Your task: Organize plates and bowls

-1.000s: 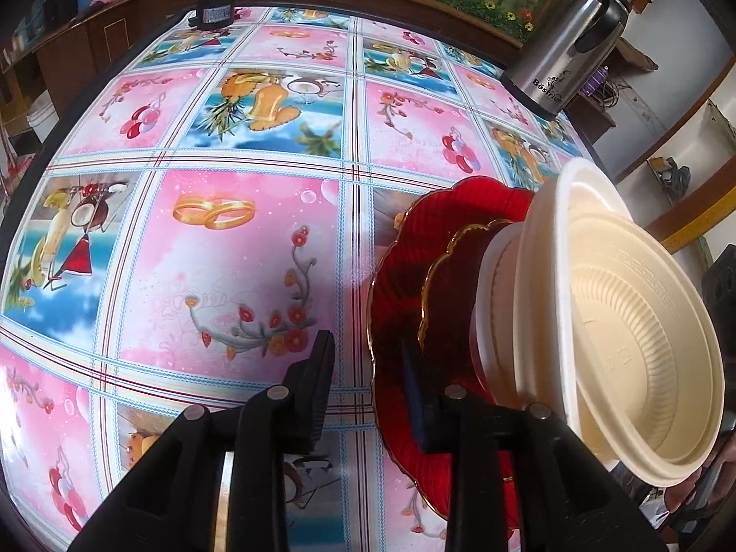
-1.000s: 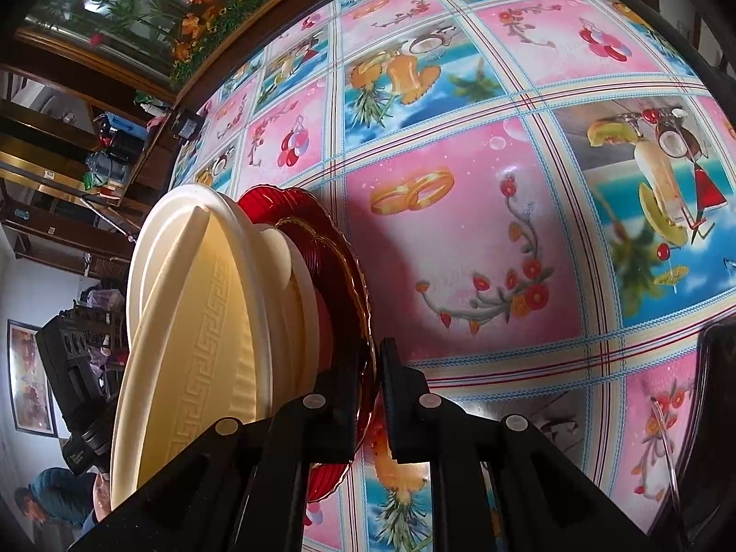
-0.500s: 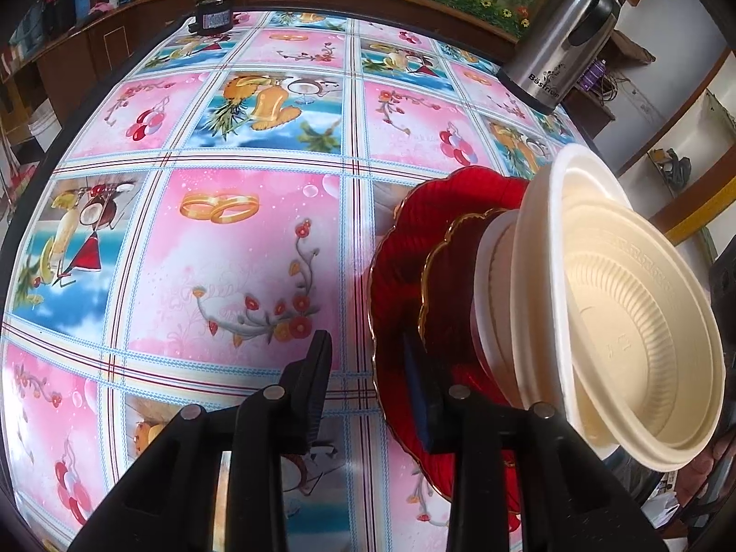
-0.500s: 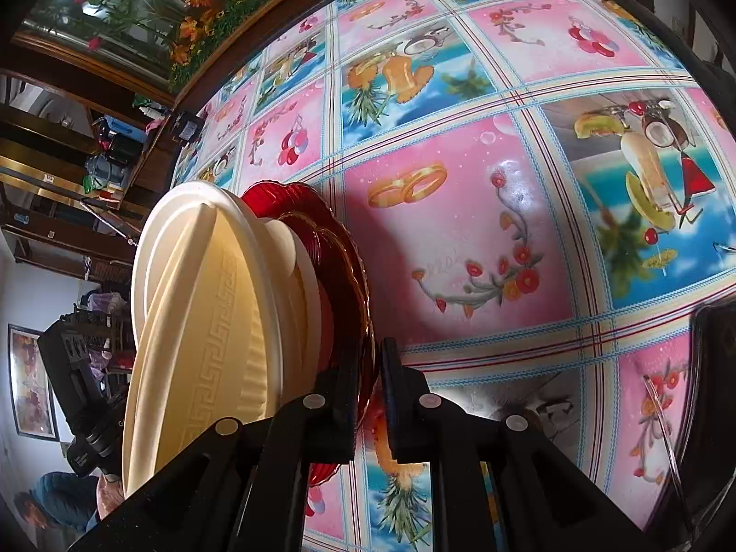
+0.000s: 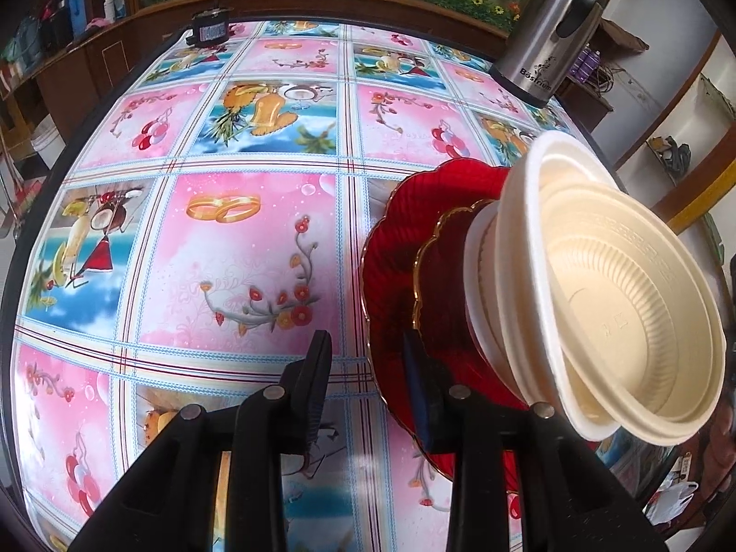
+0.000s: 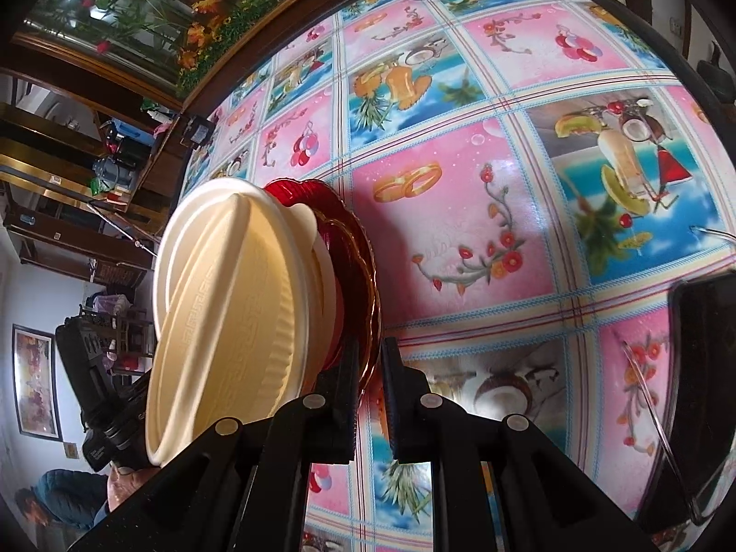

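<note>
Right gripper [image 6: 368, 368] is clamped tight on the rim of the large red plate [image 6: 363, 271], the two black jaws pinching that gold-edged scalloped border between them. The plate sits on edge in this wrist view, tilted steeply, and most of its face is blocked by what is stacked on it: a smaller red plate [image 6: 338, 234] showing only as a sliver, then cream bowls [image 6: 239, 303] nested together, their Greek-key rim pattern facing the lens. How many bowls are in that nest is hard to count from here.

Over to the left gripper [image 5: 365, 386], and its jaws are opening. The right-hand finger lies against the large red plate [image 5: 391, 285] from this angle, the other stands apart over the tablecloth, and nothing is pinched between them. Whether that near pad actually touches the red glass cannot be told. From this side the smaller red plate [image 5: 441, 285] shows its gold rim, and the cream bowls [image 5: 621, 313] open toward the camera, ribbed inside; the lower edge of the stack is cut off behind the gripper's own arm.

Beneath it all, the table [image 5: 230, 253] wears a glossy cloth of pink and blue picture squares. A steel thermos jug [image 5: 547, 32] stands at the far edge, its top cropped in the right view. A small black device [image 5: 209, 32] sits at the far side, too small to identify.
</note>
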Demonstrator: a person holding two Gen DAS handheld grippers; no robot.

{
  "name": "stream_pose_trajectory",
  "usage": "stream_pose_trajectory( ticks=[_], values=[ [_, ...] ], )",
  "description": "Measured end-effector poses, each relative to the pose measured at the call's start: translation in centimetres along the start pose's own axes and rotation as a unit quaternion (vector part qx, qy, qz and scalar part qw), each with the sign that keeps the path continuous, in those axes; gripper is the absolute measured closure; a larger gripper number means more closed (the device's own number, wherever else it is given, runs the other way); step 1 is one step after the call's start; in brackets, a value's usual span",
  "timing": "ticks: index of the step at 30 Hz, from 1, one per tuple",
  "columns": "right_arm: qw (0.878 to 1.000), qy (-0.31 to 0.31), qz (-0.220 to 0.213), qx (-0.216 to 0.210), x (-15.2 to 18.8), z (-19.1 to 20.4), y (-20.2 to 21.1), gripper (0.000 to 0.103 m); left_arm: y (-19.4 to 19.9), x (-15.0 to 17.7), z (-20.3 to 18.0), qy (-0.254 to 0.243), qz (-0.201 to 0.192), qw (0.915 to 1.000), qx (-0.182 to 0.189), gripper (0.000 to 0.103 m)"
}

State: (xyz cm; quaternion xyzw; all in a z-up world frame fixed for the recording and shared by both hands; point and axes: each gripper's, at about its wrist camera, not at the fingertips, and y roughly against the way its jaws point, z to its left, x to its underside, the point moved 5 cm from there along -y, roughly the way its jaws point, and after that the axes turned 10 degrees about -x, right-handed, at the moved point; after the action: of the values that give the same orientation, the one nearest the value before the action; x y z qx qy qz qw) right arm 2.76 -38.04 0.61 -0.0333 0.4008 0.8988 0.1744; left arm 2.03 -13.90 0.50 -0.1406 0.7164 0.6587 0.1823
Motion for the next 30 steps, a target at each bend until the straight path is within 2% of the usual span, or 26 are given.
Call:
stream_pose_trajectory(
  ticks=[1, 2, 12, 16, 24, 29, 30],
  values=[
    [1.000, 0.001, -0.002, -0.001, 0.2, 0.1, 0.4, 0.091, 0.1, 0.0, -0.1, -0.002, -0.002, 1.0000, 0.001, 0.062],
    [1.000, 0.002, -0.004, -0.002, 0.3, 0.2, 0.8, 0.091, 0.3, 0.0, -0.2, -0.004, -0.005, 1.0000, 0.002, 0.060],
    [0.998, 0.037, -0.046, -0.010, 1.1, 3.2, 6.2, 0.091, 2.0, 0.2, -1.5, -0.037, -0.028, 0.9989, -0.008, 0.060],
    [0.998, 0.050, -0.040, -0.010, 1.2, 4.5, 5.5, 0.091, 2.8, 0.3, -1.4, -0.040, -0.036, 0.9985, -0.012, 0.058],
    [0.998, 0.053, -0.016, 0.005, 1.5, 4.6, 2.0, 0.091, 4.7, 0.8, -0.7, -0.038, -0.050, 0.9979, -0.016, 0.054],
    [0.998, 0.058, -0.014, 0.005, 1.8, 5.0, 2.1, 0.091, 5.5, 1.4, -0.3, -0.038, -0.053, 0.9978, -0.012, 0.050],
    [0.998, 0.060, -0.016, 0.007, 1.9, 5.0, 2.4, 0.091, 5.7, 1.6, -0.3, -0.037, -0.053, 0.9979, -0.010, 0.047]
  ],
)
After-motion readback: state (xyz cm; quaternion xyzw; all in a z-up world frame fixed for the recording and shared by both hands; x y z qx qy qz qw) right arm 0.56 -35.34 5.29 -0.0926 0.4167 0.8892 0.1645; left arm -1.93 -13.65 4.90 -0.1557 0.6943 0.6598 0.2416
